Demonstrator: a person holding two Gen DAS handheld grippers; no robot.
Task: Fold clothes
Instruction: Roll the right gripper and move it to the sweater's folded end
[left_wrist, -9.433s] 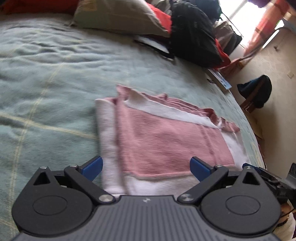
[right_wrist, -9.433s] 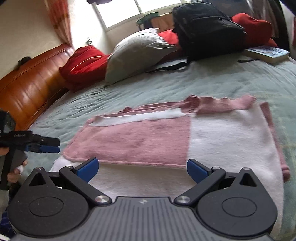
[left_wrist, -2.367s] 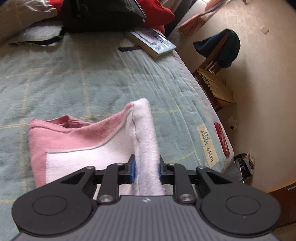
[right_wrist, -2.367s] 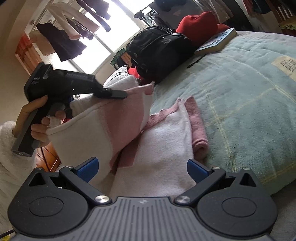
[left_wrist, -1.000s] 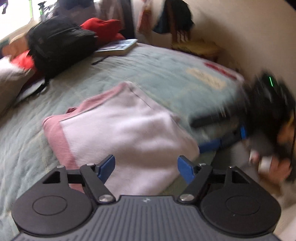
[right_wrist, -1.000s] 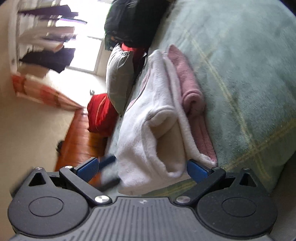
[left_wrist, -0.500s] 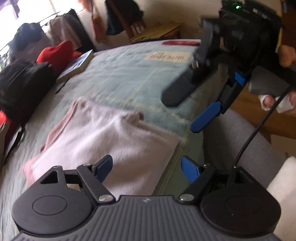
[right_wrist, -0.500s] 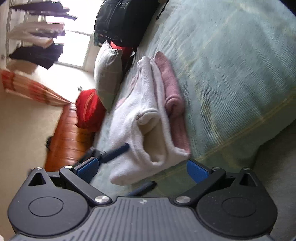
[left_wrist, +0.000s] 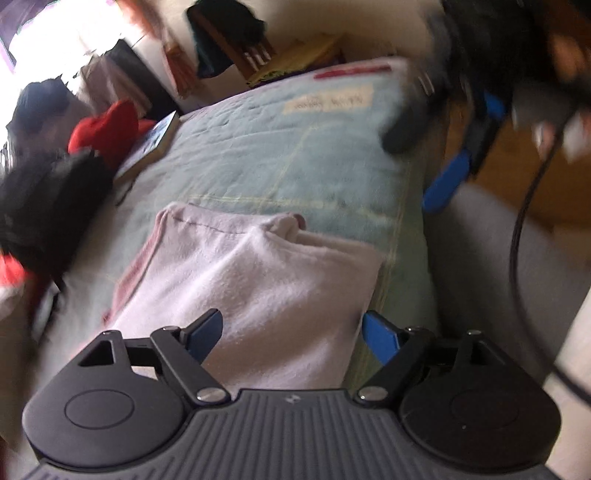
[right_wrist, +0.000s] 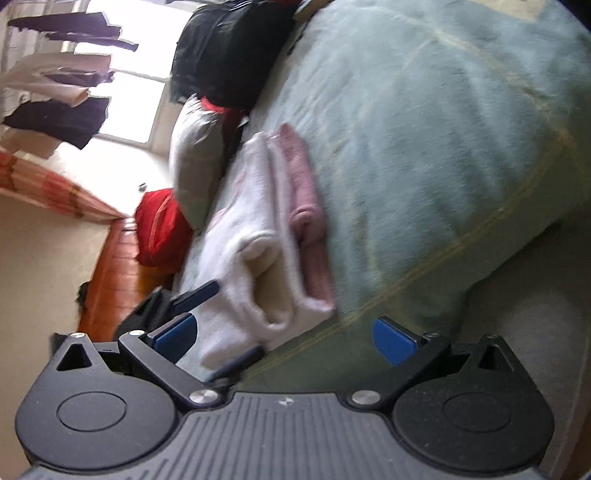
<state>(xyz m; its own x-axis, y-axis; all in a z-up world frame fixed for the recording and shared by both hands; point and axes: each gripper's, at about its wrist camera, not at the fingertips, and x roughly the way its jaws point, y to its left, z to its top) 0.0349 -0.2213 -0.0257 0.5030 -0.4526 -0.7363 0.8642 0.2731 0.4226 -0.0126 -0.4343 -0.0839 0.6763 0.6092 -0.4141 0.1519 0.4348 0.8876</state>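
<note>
Pink-and-white garment (left_wrist: 258, 280) lies folded in a thick stack near the edge of the bed (left_wrist: 295, 166).
Soft, light, fleecy; best pinched at its layered edge. Left gripper (left_wrist: 291, 330) and right gripper (right_wrist: 282, 334): both spread wide, holding nothing.

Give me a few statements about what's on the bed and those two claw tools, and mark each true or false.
1. The pink and white garment lies folded on the green blanket. True.
2. The left gripper is clamped on the garment. False: its jaws are open, holding nothing.
3. The right gripper is open. True.
4. A book rests on the folded garment. False: it lies apart, beside the black backpack.
</note>
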